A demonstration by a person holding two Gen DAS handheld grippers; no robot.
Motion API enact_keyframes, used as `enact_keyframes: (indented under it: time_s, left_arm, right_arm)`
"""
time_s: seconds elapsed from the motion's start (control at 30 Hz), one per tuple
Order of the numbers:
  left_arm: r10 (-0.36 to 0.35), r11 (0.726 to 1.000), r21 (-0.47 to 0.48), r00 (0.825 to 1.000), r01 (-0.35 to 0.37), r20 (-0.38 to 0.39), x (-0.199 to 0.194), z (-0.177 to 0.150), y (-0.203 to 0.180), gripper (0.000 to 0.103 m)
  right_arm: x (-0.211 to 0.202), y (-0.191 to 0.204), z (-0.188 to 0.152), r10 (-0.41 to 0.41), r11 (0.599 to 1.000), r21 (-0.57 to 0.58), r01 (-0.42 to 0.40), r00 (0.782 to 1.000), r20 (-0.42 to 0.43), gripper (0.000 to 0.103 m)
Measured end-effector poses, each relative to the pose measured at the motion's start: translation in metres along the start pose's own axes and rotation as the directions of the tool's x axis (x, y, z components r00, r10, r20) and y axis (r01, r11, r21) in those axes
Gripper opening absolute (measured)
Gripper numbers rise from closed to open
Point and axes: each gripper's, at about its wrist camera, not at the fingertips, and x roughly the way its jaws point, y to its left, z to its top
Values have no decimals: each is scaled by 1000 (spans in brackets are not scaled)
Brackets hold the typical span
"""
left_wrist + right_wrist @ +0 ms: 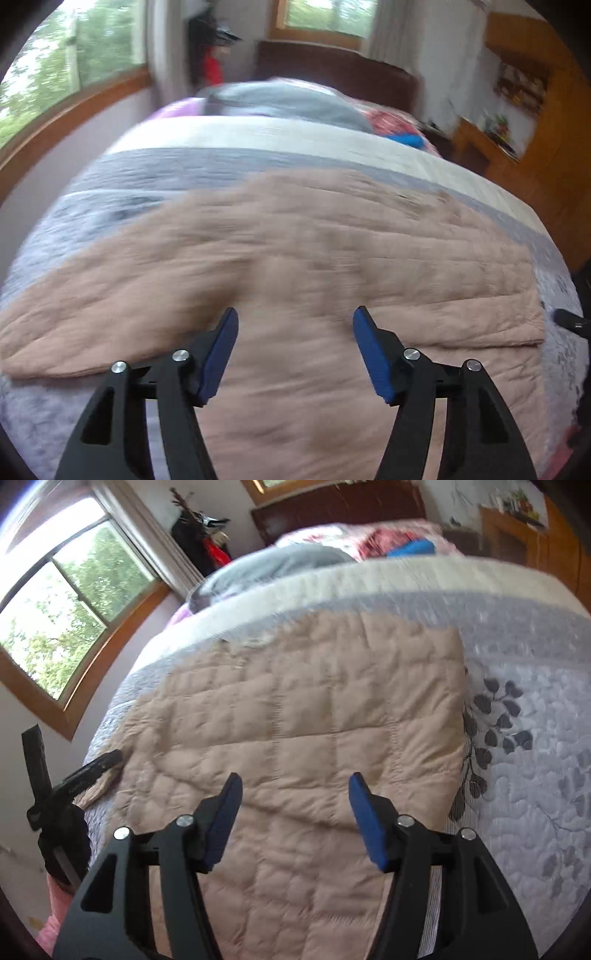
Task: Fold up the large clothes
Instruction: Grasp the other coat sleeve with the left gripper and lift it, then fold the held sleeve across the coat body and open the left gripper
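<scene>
A large beige quilted garment (pixel 295 258) lies spread flat on the bed; it also shows in the right wrist view (pixel 303 716). My left gripper (pixel 295 321) is open and empty, hovering above the garment's near part. My right gripper (pixel 295 786) is open and empty above the garment's middle. In the right wrist view the left gripper's black tip (pixel 92 768) sits at the garment's left edge. In the left wrist view a black tip of the right gripper (pixel 570 321) shows at the far right.
The bed has a grey bedspread with a leaf pattern (pixel 517 738) and a cream band (pixel 295 136). Grey and pink bedding (pixel 288 99) lies near the dark headboard (pixel 340 70). Windows (pixel 66 605) are on the left, wooden furniture (pixel 517 122) on the right.
</scene>
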Motion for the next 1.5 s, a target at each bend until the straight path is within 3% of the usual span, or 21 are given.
enact_keyframes:
  time_s: [0.07, 0.17, 0.23, 0.3, 0.37, 0.47, 0.6, 0.7, 0.8, 0.93, 0.97, 1.0, 1.17, 1.23, 1.33, 1.5]
  left_arm:
    - [56, 996, -74, 998, -56, -11, -15, -11, 54, 68]
    - [220, 952, -202, 973, -230, -70, -30, -42, 144, 68]
    - [297, 896, -309, 948, -319, -116, -41, -69, 204, 68]
    - [323, 844, -397, 933, -359, -158, -47, -91, 249, 68]
    - [311, 805, -473, 934, -357, -175, -51, -104, 281, 68]
    - [268, 754, -584, 952, -302, -148, -52, -110, 319, 67]
    - [196, 729, -649, 975, -218, -108, -35, -102, 343, 66]
    - [193, 697, -687, 977, -205, -96, -23, -95, 350, 66]
    - [213, 669, -713, 973, -211, -89, -19, -91, 352, 51]
    - [218, 622, -754, 972, -211, -92, -15, -90, 360, 23]
    - [214, 620, -758, 973, -204, -87, -15, -89, 361, 13]
    - [207, 619, -761, 975, -194, -80, -15, -88, 360, 10]
    - [234, 643, -746, 972, -172, -22, -29, -79, 347, 5]
    - [243, 670, -727, 970, -149, 25, -39, -72, 337, 5]
    - [276, 737, -661, 955, -140, 105, -62, -55, 307, 5]
    - [269, 834, -537, 943, -125, 198, -82, -26, 249, 5]
  right_arm:
    - [-4, 8, -12, -12, 1000, -22, 12, 1000, -19, 63]
    - [1, 19, -28, -27, 998, -50, 24, 998, -60, 63]
    - [4, 24, -38, -43, 997, -64, 39, 996, -72, 63]
    - [7, 29, -47, -54, 996, -75, 48, 995, -83, 63]
    - [10, 32, -54, -59, 995, -80, 52, 994, -91, 63]
    - [9, 35, -63, -73, 994, -84, 66, 993, -93, 63]
    - [10, 25, -73, -81, 996, -56, 76, 992, -97, 63]
    - [12, 10, -77, -107, 994, -12, 106, 989, -98, 63]
    - [18, 1, -81, -145, 989, 13, 147, 984, -105, 63]
    - [31, -10, -85, -158, 986, 30, 163, 978, -134, 63]
    - [35, -11, -86, -163, 985, 29, 169, 977, -140, 63]
    - [39, -13, -87, -163, 985, 28, 168, 975, -148, 63]
    - [40, -15, -88, -154, 987, 30, 160, 978, -144, 63]
    - [36, -15, -88, -152, 986, 41, 159, 978, -141, 63]
    - [30, -14, -88, -166, 984, 39, 172, 978, -128, 63]
    - [24, -5, -89, -175, 984, 15, 178, 978, -110, 63]
